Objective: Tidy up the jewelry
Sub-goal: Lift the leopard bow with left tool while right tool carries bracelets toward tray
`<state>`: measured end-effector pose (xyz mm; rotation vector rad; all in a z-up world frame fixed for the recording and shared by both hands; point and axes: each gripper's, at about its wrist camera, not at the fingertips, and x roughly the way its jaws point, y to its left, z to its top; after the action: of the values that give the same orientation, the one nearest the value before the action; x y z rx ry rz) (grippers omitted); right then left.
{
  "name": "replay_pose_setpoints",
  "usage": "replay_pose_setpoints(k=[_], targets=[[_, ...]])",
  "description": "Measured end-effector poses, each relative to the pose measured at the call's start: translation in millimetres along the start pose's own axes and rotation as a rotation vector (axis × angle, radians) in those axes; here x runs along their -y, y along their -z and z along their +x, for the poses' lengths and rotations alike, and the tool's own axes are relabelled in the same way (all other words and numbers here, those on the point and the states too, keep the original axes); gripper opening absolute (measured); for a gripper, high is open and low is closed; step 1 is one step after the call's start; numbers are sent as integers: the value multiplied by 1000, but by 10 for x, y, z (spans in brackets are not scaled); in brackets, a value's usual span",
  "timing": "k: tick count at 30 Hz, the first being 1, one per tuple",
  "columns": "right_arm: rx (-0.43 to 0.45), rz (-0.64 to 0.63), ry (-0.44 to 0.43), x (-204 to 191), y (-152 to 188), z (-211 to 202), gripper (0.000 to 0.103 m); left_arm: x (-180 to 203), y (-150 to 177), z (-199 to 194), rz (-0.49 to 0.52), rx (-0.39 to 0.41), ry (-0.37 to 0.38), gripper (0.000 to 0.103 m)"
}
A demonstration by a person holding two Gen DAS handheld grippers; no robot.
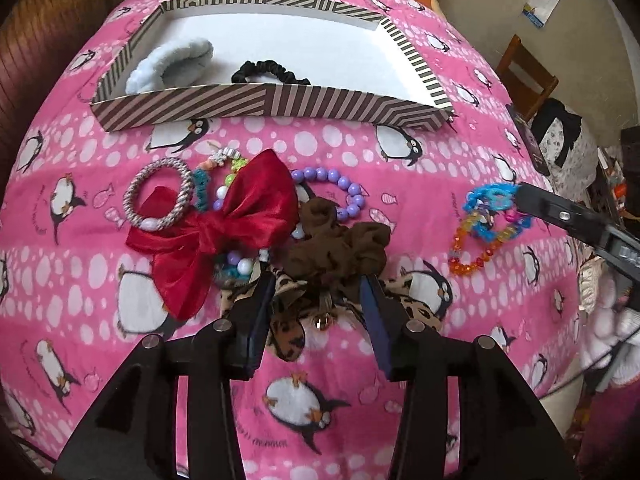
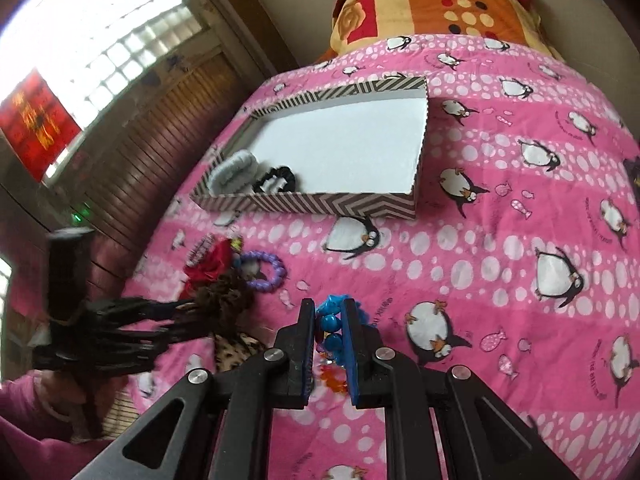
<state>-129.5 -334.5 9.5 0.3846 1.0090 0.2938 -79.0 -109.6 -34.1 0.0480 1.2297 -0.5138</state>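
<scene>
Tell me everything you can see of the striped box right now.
The striped box is a shallow, open, lidless tray, cardboard by its look, with brown-and-cream chevron-striped walls and a plain white inside. It lies flat on the pink penguin blanket, beyond the jewelry pile. A pale fluffy band and a black scrunchie lie in its left end. Neither tool touches it.

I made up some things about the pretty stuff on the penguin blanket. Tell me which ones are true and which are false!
1. A fluffy pale blue scrunchie lies inside the striped cardboard box. True.
2. The red velvet bow is in the box. False: it lies on the pink penguin blanket.
3. The right gripper is closed on the blue plastic bracelet. True.
4. The left gripper is shut tight. False: it is open, around the brown fabric scrunchie.
</scene>
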Motion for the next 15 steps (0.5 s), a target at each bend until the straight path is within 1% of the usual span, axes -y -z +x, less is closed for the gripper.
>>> replay_pose_setpoints(k=[3, 4, 6, 8, 11, 15], targets=[[-1, 16, -6, 13, 7, -22, 12, 25, -29, 65, 2, 9, 8, 42], [-7, 19, -3, 26, 12, -10, 12, 32, -32, 75, 4, 14, 10, 31], [-13, 36, 12, 73, 20, 11, 12, 41, -35, 102, 11, 15, 10, 15], [5, 67, 41, 156, 16, 1, 12, 48, -36, 94, 15, 21, 12, 12], [18, 138, 150, 365, 0, -37, 12, 69, -26, 31, 29, 29, 18, 10], [25, 165, 187, 497, 5, -135, 12, 75, -14, -8, 39, 25, 11, 10]])
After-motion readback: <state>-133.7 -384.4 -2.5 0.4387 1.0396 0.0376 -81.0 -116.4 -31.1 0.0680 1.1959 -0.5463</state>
